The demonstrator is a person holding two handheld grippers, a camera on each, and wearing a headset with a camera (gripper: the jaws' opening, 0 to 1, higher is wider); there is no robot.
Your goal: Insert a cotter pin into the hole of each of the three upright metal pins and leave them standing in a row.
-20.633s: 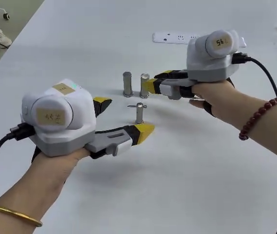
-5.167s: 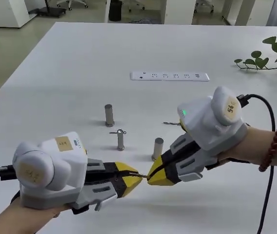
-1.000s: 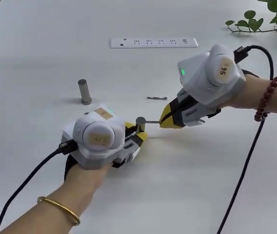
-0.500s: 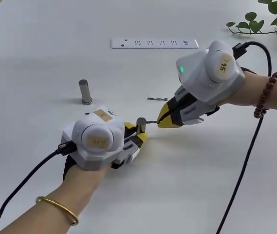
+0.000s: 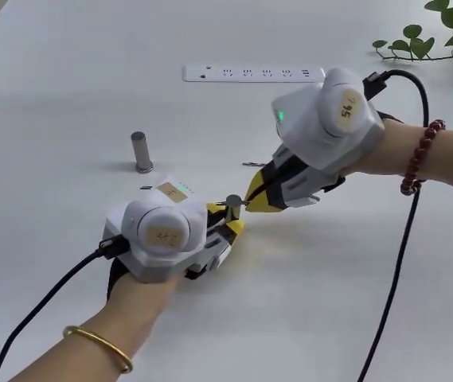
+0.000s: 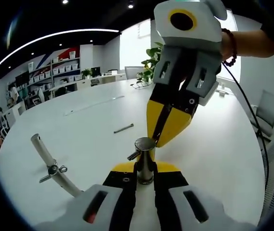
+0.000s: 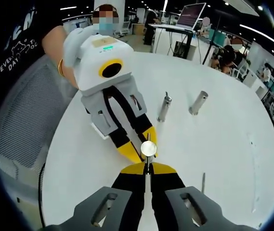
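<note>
- Step in hand, by my read: the second of three insertions. The left gripper (image 5: 226, 219) has its jaws closed onto the metal pin (image 6: 145, 156), gripping low on the shaft. The pin stands upright at the centre of the head view.
- The right gripper (image 5: 255, 199) reaches in from the upper right of the head view. Its jaws are all but closed, with the thin cotter pin (image 6: 133, 155) clamped between the yellow tips, which are right against the pin's top.
- The cotter pin looks partway through the cross hole. In the left gripper view a short stub pokes out of the pin's left side, just under the head. Whether it is fully seated, I cannot tell.
- Metal pin: a short grey steel cylinder, smooth and shiny, with a flat round top.
- A finished pin (image 7: 164, 108) with a cotter through its top stands upper centre in the right gripper view. A bare pin (image 5: 140, 151) stands upright left of centre in the head view, well apart from the grippers.
- A spare cotter pin (image 5: 251, 165) lies flat on the white table (image 5: 329, 302), just above the right gripper's tips.
- Next move, as a judgement: push the cotter home along the hole's axis while the left grip holds the pin firm against twisting, then let go. After that, fetch the spare for the bare pin and line up the row.
</note>
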